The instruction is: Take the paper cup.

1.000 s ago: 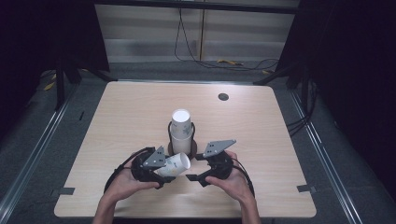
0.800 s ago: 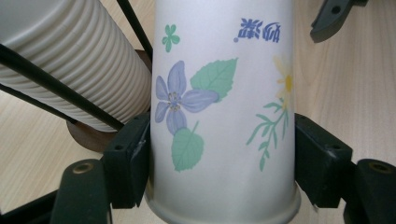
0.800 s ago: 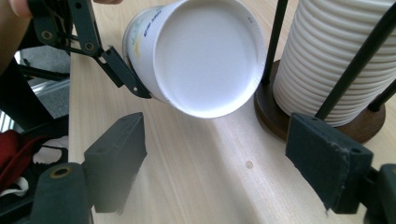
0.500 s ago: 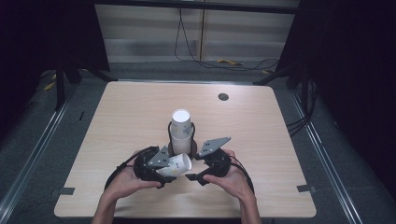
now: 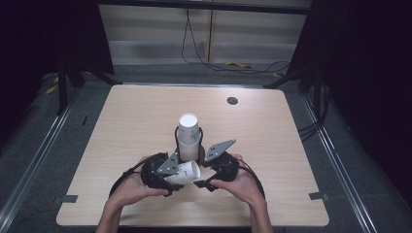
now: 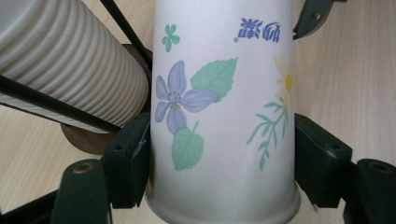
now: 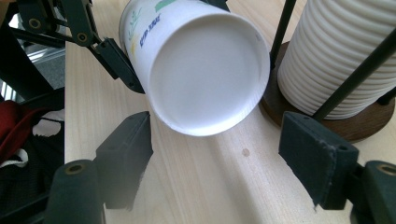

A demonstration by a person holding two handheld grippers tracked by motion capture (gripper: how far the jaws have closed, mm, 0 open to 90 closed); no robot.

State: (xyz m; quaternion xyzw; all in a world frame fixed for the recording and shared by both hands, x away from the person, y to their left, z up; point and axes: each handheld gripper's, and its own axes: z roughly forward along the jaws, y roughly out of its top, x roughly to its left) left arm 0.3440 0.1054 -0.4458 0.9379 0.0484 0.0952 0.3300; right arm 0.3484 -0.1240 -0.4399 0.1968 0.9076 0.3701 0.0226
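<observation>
Left gripper (image 5: 176, 175) pads clamp a flowered paper cup (image 6: 219, 112) lying sideways; right gripper (image 7: 215, 163) jaws have just been closing, part open, nothing gripped, cup bottom ahead of them. Both sit low over the wooden table (image 5: 272, 141), just before the cup stack in its wire holder (image 5: 188, 136). Dark room around, hands entering from the near edge.

Blue upside-down print — unreadable — on paper cup (image 6: 219, 116)

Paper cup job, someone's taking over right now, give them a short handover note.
Left claw: shut on the flowered paper cup, held on its side above the table.
Right claw: open, jaws have just been closing, facing the cup's closed bottom, not touching it.
Cup stack stands upright in its wire holder just behind both hands.
Done: one cup held apart from the stack.
Left: probably the right claw takes the cup.
</observation>
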